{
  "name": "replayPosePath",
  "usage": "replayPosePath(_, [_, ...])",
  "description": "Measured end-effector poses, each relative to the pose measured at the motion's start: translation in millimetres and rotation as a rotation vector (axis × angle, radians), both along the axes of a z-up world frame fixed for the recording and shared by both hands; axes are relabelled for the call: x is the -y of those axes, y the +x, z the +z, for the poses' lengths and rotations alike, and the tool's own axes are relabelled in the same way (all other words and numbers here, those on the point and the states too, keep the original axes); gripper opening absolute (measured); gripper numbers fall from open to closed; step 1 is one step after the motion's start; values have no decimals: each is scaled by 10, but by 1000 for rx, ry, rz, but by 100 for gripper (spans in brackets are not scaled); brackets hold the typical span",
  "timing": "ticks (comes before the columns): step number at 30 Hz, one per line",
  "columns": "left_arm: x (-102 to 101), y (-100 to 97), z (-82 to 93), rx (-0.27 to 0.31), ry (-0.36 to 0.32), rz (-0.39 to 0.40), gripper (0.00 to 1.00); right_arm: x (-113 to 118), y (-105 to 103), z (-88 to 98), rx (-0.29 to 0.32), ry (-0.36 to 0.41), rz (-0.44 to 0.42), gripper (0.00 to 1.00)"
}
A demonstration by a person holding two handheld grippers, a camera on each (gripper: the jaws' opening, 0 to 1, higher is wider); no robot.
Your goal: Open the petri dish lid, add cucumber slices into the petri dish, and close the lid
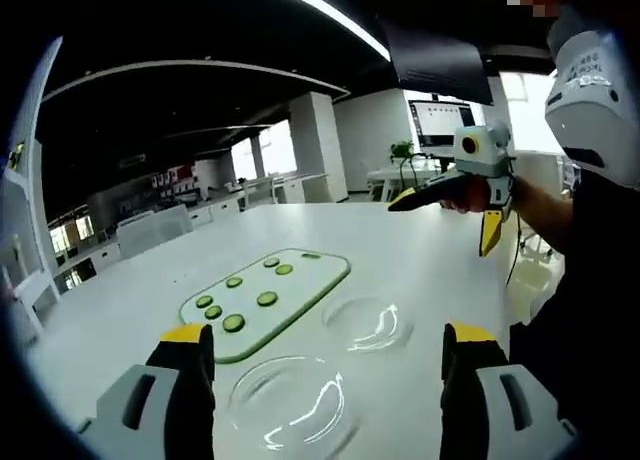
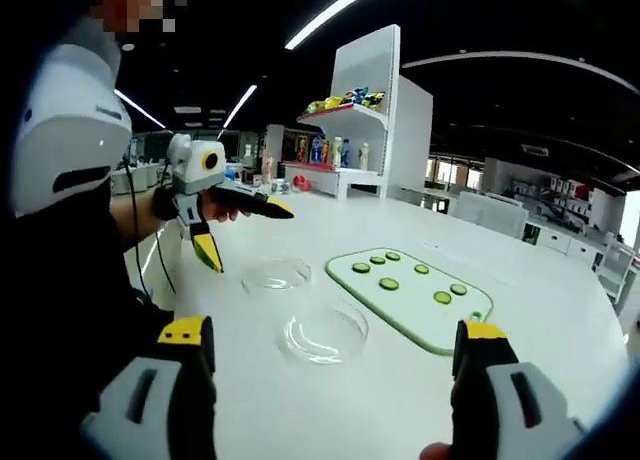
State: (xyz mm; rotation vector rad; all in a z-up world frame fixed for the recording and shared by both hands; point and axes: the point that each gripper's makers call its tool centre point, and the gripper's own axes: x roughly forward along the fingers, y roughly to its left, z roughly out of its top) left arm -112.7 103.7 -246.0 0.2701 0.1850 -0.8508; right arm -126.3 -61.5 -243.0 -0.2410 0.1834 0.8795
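Shelf items [image 2: 345,98] behind the table are too small to identify.

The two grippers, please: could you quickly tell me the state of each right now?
Left gripper: open, holding nothing, above a clear petri dish.
Right gripper: open, holding nothing, raised above the white table.

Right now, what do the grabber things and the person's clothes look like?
Each gripper has grey jaws with black insides and yellow tips. The right gripper carries a white box with a yellow-ringed lens, and so does the left gripper. The person wears a dark top and a white headset.
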Motion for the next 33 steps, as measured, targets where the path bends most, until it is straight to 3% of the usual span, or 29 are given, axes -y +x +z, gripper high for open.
replayPosePath(5, [15,-75,25,-23,-25,-8,93,87,-13,43,-2,22,-18,95])
replayPosePath(12, [-1,-89,21,-9,-3,-5,92,82,-14,-14,-14,7,-23,94])
replayPosePath(21, [-14,-104,43,-3,-8,-19,92,33,33,73,-3,4,-20,93])
replayPosePath(25, [-39,-101,29,-2,-5,-20,92,34,166,69,-10,-17,-22,93])
replayPosePath(31, [-58,-107,12,-5,-11,-24,92,46,555,137,-45,0,-41,87])
replayPosePath(33, [-73,-102,-2,-5,-2,-21,92,76,778,122,-58,-40,-61,86])
